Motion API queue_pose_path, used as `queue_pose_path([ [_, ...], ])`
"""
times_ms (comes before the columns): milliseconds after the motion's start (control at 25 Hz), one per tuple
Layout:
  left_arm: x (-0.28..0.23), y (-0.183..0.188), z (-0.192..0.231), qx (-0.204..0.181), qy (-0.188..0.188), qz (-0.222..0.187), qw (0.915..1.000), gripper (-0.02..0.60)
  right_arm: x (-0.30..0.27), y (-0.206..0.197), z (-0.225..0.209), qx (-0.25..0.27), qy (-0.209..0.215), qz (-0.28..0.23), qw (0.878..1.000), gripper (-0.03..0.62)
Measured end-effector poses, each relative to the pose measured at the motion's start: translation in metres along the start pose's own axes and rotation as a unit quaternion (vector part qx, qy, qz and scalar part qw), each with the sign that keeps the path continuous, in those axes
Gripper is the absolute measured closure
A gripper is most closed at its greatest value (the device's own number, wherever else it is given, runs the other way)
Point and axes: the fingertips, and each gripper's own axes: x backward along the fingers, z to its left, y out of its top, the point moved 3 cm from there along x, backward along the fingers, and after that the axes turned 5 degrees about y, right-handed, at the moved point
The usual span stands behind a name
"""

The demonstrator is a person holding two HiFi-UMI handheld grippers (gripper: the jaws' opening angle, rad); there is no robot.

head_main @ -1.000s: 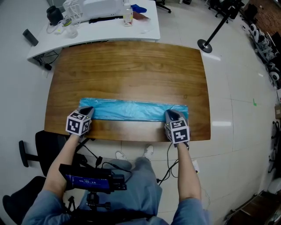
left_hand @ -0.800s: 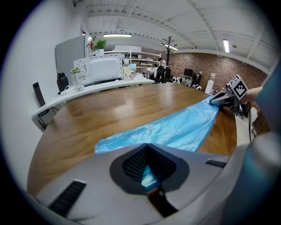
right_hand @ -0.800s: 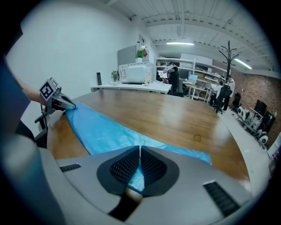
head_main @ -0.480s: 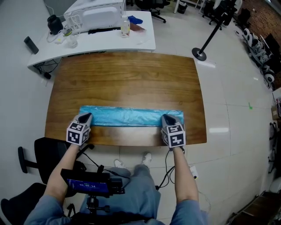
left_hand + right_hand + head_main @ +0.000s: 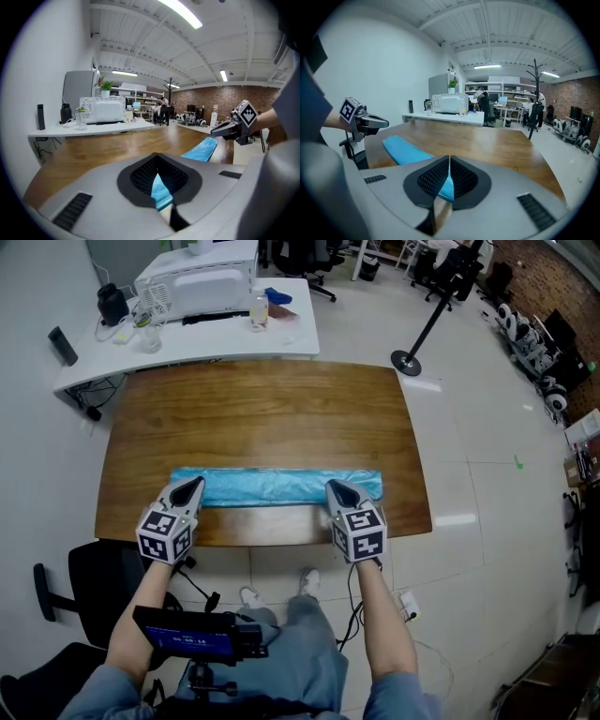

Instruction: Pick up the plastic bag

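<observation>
- The long, flat, light-blue plastic bag lies as a strip across the lower middle of the frame. It sits on the near part of the brown wooden table, parallel to the near edge.
- The left gripper is at the strip's left end. Its jaws are drawn narrow, with blue film showing in the slit between them, so it looks pinched on the bag.
- The right gripper is toward the strip's right end, with a short length of bag beyond it. Its jaws are pressed together, with blue film caught between them low down.
- Slip risk: each pinch seems to take only a thin edge of slick film. A quick lift or one hand rising ahead of the other could pull the film out of one pinch.
- Stretch risk: if the hands drift apart, the film would go taut and could tear or pull free.
- Sag risk: the unsupported middle may droop. The folded layers could then open, or the middle could drag on the table's near edge.
- Writing: each gripper carries a marker cube with black-and-white square patterns and no letters.
- The small blue screen at lower left shows characters too small to read.
- No brand can be made out on the white box-shaped appliance, which stands on the white desk at upper left.
</observation>
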Motion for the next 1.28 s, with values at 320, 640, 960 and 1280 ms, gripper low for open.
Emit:
queue_pose_path([
  [320,0.023,0.070,-0.050,0.013,-0.054,-0.103,0.9931,0.569,0.027,0.063,0.054,0.019,0.047,-0.095,0.994,0.594],
  [640,0.047,0.116,-0.118,-0.004,-0.071,-0.175,0.9820,0.569,0.068,0.107,0.089,0.038,0.125,-0.185,0.974,0.594],
  [960,0.062,0.136,-0.187,-0.019,-0.056,-0.199,0.9782,0.569,0.113,0.112,0.087,0.059,0.179,-0.210,0.959,0.594],
  [1280,0.083,0.142,-0.210,-0.024,-0.052,-0.205,0.9770,0.569,0.141,0.108,0.095,0.075,0.198,-0.214,0.954,0.594],
])
